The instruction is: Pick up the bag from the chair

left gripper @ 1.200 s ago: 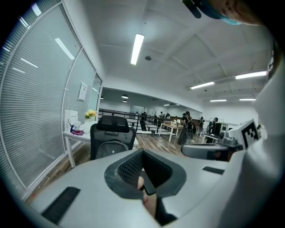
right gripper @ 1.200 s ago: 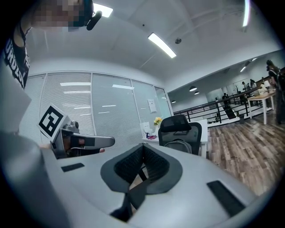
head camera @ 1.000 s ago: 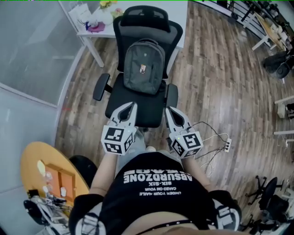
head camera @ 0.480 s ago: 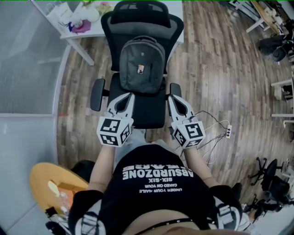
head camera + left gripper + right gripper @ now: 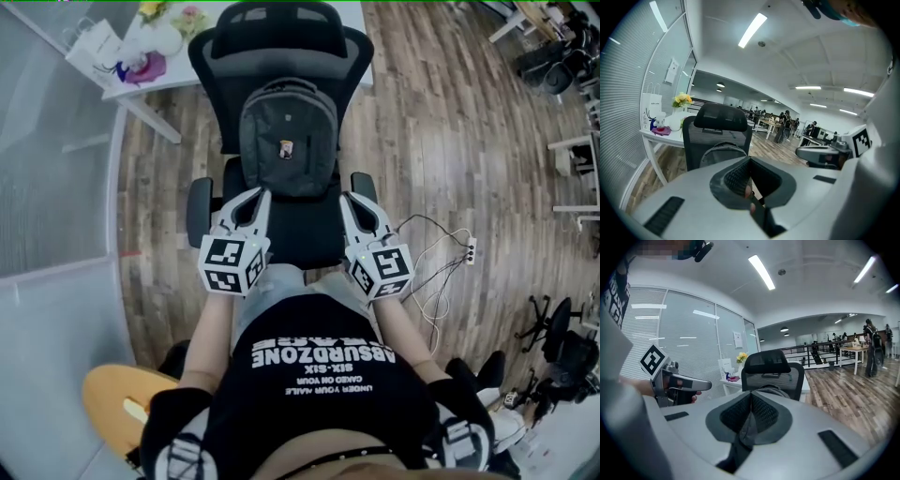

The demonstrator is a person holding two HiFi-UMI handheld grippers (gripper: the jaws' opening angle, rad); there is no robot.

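Note:
A grey backpack (image 5: 288, 136) stands upright on the seat of a black office chair (image 5: 281, 37), leaning on its mesh backrest. My left gripper (image 5: 254, 195) is shut and empty, its tip just short of the seat's front left, below the bag. My right gripper (image 5: 350, 198) is also shut and empty, near the right armrest (image 5: 364, 185). In the left gripper view the shut jaws hide most of the bag (image 5: 723, 151) beneath the headrest (image 5: 723, 117). In the right gripper view only the bag's top (image 5: 776, 391) shows over the jaws.
A white table (image 5: 187, 75) with flowers and a paper bag stands behind the chair at the left. A power strip with cables (image 5: 441, 272) lies on the wood floor at the right. An orange round table (image 5: 122, 412) is at the lower left, a glass wall along the left.
The person has stepped closer to the chair, so chair and bag look larger and nearer the grippers. Both grippers stay shut and side by side.

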